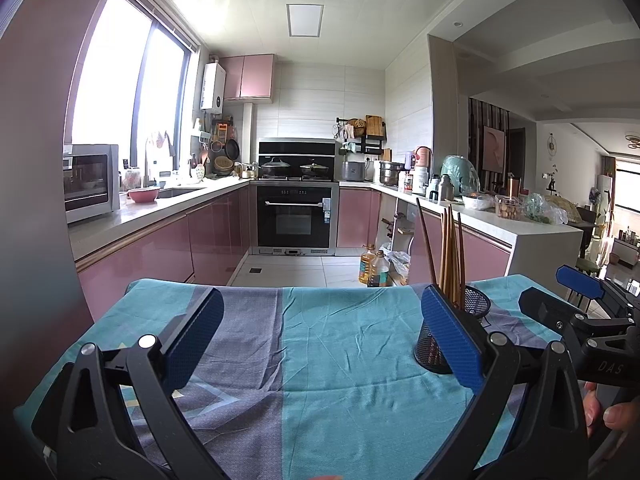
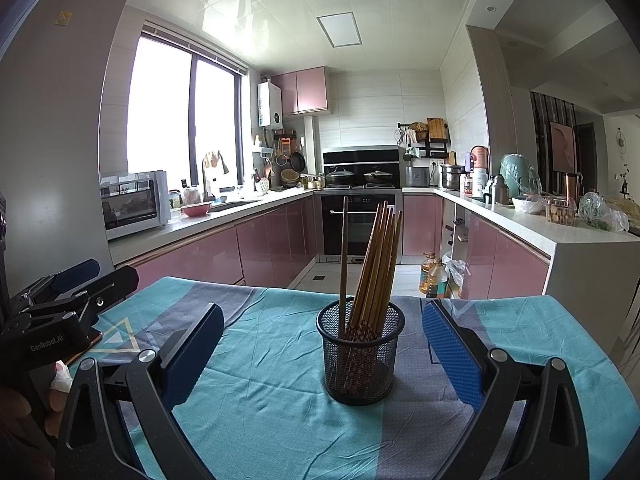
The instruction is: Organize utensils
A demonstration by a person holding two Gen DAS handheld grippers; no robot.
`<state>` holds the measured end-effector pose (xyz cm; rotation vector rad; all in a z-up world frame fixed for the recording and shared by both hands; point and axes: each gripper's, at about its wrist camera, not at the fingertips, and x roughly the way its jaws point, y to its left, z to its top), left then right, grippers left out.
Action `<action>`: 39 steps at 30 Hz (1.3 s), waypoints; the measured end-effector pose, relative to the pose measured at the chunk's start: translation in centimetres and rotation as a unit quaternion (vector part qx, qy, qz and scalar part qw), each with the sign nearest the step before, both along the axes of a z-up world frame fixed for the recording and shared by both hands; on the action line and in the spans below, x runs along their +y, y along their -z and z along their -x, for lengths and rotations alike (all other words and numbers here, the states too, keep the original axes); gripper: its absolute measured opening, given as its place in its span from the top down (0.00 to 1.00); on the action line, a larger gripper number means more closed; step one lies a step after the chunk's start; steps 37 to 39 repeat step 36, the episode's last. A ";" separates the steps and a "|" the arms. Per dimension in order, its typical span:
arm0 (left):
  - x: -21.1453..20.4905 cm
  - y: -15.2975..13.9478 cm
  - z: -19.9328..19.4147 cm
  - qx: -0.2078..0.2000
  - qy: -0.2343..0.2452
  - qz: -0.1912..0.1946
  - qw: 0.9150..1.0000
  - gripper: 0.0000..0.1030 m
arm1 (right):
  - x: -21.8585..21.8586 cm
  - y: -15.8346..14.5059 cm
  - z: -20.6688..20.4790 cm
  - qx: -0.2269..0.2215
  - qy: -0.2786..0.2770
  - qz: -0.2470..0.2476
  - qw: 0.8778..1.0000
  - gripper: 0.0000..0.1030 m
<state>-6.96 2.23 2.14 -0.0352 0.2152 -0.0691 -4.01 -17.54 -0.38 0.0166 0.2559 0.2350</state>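
Pink kitchen cabinets (image 2: pixel 276 240), bright window (image 2: pixel 184 120) (daylight), tiled floor (image 1: pixel 296 268)

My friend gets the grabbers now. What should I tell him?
Left gripper: open, holding nothing, above the teal and grey tablecloth.
Right gripper: open, empty, fingers either side of the black wire-mesh cup, not touching it.
Brown wooden chopsticks: all standing in the cup, one leaning apart from the bunch.
Done: chopsticks look gathered.
Left: no loose utensils in view; perhaps straighten that one.
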 end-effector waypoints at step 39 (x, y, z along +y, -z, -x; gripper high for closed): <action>2.3 3.5 -4.2 0.099 -0.025 0.008 0.995 0.06 | -5.6 3.0 -4.7 0.114 0.061 0.024 0.991 0.06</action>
